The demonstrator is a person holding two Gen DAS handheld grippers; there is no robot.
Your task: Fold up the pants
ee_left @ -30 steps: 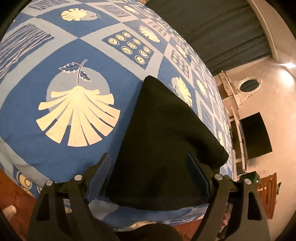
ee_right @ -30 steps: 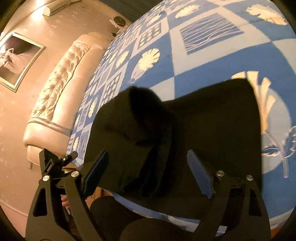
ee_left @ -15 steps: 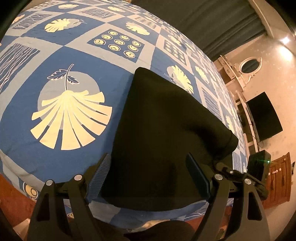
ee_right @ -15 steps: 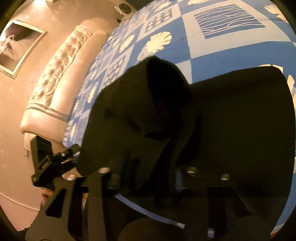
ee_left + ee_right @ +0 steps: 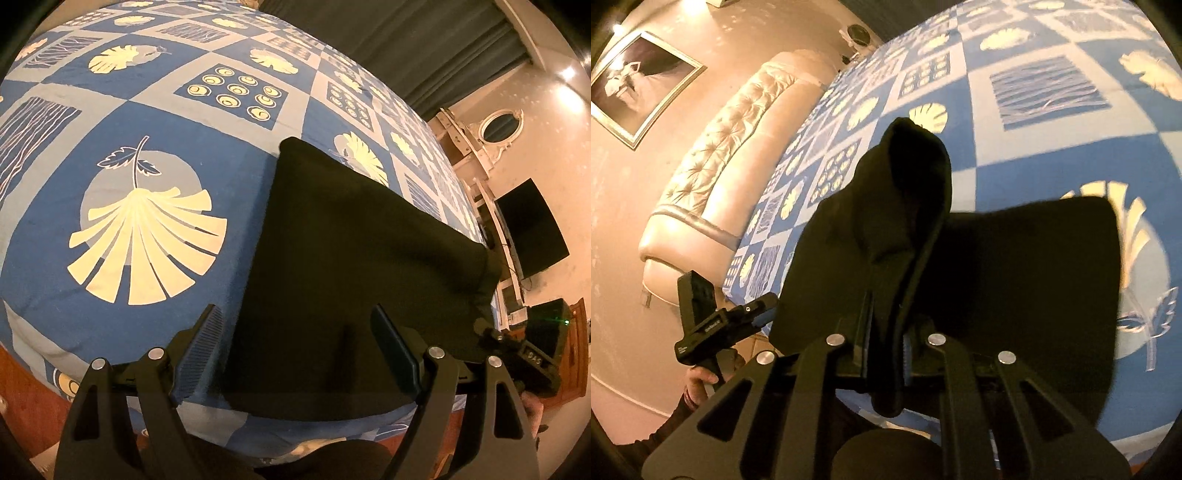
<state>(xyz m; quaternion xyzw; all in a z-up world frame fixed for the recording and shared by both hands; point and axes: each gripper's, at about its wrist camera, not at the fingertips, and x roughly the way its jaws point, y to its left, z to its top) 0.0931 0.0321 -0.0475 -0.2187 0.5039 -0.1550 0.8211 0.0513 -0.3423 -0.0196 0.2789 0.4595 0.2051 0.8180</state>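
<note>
The left gripper (image 5: 297, 341) hovers with jaws spread wide over the near edge of the black pants (image 5: 354, 258), which lie folded on the blue patterned bedspread (image 5: 155, 122). The right gripper (image 5: 884, 345) is clamped on a raised fold of the pants (image 5: 905, 229), lifting it above the bedspread (image 5: 1052, 155).
</note>
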